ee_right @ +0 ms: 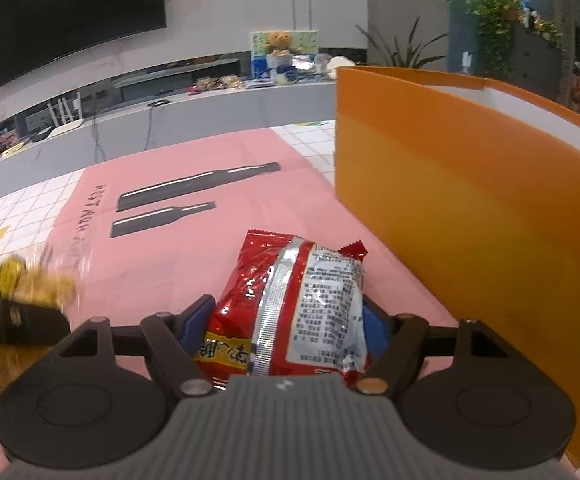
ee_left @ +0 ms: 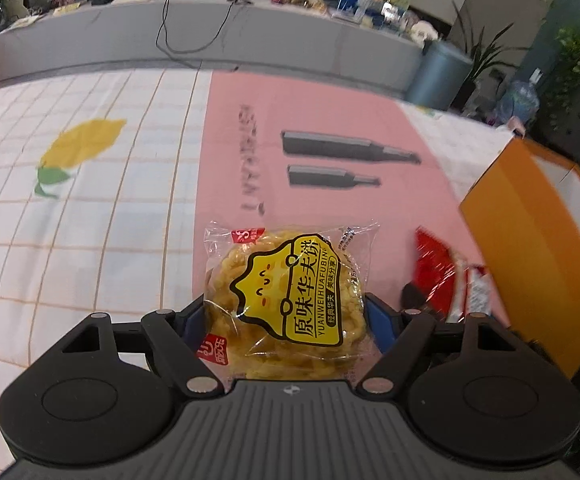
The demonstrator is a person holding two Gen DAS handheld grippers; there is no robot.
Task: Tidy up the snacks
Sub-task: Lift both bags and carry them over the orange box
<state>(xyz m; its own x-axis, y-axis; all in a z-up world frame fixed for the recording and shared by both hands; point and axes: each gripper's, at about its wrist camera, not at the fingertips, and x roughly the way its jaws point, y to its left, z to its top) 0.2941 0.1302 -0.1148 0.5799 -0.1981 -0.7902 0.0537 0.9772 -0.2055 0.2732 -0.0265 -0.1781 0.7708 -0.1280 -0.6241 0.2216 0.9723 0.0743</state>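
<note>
A round waffle cake in a clear wrapper [ee_left: 285, 300] is held between the blue pads of the left gripper [ee_left: 285, 316], its yellow label running lengthwise away from the camera, over the pink mat [ee_left: 322, 112] near the mat's left edge. A red snack packet [ee_right: 290, 312] is clamped in the right gripper [ee_right: 285, 320], its long axis and silver seam pointing away along the fingers. The packet is seen just beside the wall of an orange box [ee_right: 470, 216] at the mat's right edge.
</note>
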